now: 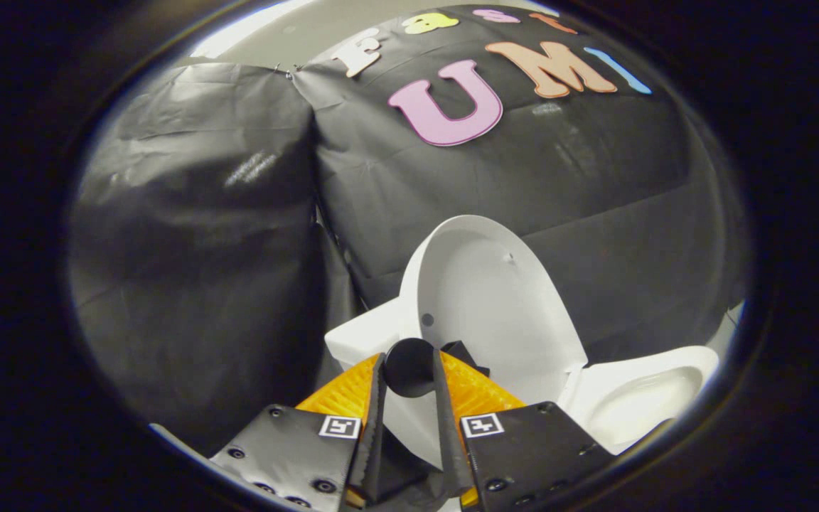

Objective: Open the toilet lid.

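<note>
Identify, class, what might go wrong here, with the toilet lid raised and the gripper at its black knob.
1. The gripper fingers flank the black knob on the toilet lid; a slip could drop the lid onto the bowl.
2. The lid stands near the black cloth wall; pushing further might press it into the cloth.

The hand-held gripper (409,370) pinches a black knob (409,364) beside the raised toilet lid (495,299), above the bowl (637,398).
</note>
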Demonstrator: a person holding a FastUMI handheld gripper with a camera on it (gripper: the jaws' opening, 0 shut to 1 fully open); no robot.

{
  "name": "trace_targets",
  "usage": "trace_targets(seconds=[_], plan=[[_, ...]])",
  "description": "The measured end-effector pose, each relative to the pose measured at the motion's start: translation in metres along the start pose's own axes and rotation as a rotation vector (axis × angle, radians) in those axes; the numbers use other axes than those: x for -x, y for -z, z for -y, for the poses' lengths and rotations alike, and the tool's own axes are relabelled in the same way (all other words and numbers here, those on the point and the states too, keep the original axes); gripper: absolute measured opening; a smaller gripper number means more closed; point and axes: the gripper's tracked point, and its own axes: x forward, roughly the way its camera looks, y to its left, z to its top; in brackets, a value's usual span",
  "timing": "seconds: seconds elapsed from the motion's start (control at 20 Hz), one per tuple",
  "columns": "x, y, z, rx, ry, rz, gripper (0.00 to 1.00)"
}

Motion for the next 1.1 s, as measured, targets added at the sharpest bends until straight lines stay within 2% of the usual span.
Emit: trace_targets(seconds=[0.15, 0.5, 0.7, 0.95, 1.1], plan=[[0.009, -0.027, -0.015, -0.054, -0.047, 0.130, 0.31], [0.036, -0.055, 0.009, -0.047, 0.054, 0.229, 0.31], [0.072, -0.076, 0.059, 0.001, 0.144, 0.244, 0.31], [0.142, -0.107, 0.141, 0.106, 0.264, 0.267, 0.31], [0.188, -0.118, 0.195, 0.173, 0.357, 0.249, 0.36]])
